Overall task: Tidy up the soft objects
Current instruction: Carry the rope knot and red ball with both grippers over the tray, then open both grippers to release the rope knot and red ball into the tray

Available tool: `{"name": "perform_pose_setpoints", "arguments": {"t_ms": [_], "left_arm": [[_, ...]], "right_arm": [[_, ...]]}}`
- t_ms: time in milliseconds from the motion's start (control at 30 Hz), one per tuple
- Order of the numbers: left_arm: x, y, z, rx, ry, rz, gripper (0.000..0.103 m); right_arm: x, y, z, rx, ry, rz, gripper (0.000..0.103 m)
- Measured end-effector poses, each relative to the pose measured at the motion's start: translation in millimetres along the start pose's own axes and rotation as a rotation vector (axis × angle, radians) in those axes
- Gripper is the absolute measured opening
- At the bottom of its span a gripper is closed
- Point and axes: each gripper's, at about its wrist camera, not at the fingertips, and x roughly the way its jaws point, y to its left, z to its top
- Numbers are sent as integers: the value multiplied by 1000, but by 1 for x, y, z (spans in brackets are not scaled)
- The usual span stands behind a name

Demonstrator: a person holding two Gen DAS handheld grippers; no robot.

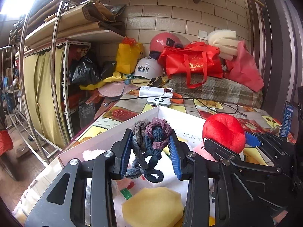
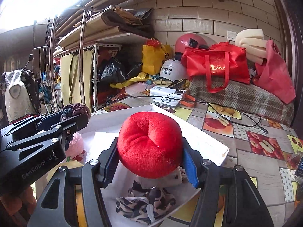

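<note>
My left gripper (image 1: 150,152) is shut on a bundle of grey, purple and blue hair ties (image 1: 150,138), held above the white box (image 1: 117,130). My right gripper (image 2: 149,157) is shut on a red plush ball (image 2: 149,143), held over the same white box (image 2: 208,143). In the left wrist view the right gripper (image 1: 229,141) with the red ball (image 1: 223,130) is at the right. In the right wrist view the left gripper (image 2: 62,121) with the hair ties (image 2: 75,110) is at the left. A yellow sponge (image 1: 153,206), a pink plush (image 2: 74,145) and a patterned cloth (image 2: 145,202) lie in the box.
The box stands on a table with a fruit-print cloth (image 2: 255,147). Behind it lie white power banks (image 2: 166,94) with a black cable (image 2: 236,109), a plaid cushion (image 2: 246,98), red bags (image 2: 217,66) and helmets (image 2: 170,71). A metal rack (image 1: 56,75) stands at the left.
</note>
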Motion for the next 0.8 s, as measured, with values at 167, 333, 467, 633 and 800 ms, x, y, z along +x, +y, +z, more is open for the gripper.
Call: {"name": "perform_pose_setpoints", "arguments": {"t_ms": [167,333,467,633,800], "left_arm": [[-6,5,0,-35,-38,29,103],[-10,3,0,-24,-61,29,103],[-13,1,0,-20,-81,32,103],[-18,3,0,-23,-102,23,103],[-22,1,-2,-32,-97,13,103]], "right_arm": [[5,-10,0,51,28,-6,87],[-1,-6,-1,37,3,-25,103],[-1,-6,1,39,-13,-30,103],[-4,-9,1,50,-44,-56,103],[-8,-16,0,88,-47,-119,103]]}}
